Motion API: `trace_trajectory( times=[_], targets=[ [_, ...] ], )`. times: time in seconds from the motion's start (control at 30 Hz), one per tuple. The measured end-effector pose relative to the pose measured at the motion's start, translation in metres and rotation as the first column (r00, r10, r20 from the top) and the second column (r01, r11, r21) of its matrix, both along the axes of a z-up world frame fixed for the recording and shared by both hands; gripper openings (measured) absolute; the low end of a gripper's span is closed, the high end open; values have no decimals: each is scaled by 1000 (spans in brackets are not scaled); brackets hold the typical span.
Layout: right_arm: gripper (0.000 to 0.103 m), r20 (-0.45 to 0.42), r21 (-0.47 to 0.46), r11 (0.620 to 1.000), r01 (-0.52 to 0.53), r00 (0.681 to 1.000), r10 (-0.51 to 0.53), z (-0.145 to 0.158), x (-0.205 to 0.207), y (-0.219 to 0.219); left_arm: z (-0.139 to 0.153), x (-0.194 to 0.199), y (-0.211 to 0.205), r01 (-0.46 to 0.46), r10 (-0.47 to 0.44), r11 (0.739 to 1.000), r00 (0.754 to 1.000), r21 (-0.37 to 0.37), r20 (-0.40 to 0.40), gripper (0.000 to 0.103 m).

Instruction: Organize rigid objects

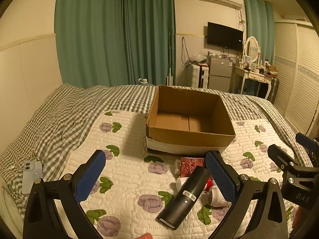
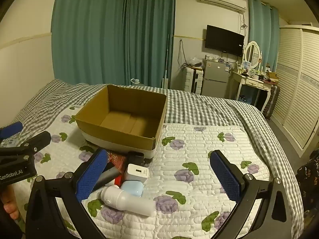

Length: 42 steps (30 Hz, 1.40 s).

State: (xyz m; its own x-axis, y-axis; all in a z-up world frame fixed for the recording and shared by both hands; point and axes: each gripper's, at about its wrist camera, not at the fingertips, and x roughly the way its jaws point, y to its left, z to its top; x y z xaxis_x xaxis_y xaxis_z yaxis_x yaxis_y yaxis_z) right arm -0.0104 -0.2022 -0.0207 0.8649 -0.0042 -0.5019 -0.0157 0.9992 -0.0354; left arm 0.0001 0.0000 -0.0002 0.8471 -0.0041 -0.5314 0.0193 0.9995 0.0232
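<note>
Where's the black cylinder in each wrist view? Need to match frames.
Left wrist: black cylinder lies low and right of centre, diagonal on the quilt, its far end beside the left tool's right finger.
Right wrist: mostly hidden behind the right tool's left finger; only a dark grey end shows, low left.
Shared landmark: the open cardboard box, just beyond the pile in both.

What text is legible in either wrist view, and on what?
"DAS": right gripper body, left wrist view.
"GenRobot.AI", first letter cut off: left gripper body, right wrist view.
Dark cylinder label: too blurred.
White charger print: too small.
TV logo: too small.
</note>
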Motion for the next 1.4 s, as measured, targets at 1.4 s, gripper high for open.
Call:
trace_trajectory(
  times=[1.4],
  targets=[
    [103, -15, 6, 1000, -20, 1000, 20, -5, -2, 3, -1, 1, -2, 0, 0, 1000, 1000, 10, -7, 103]
  ],
)
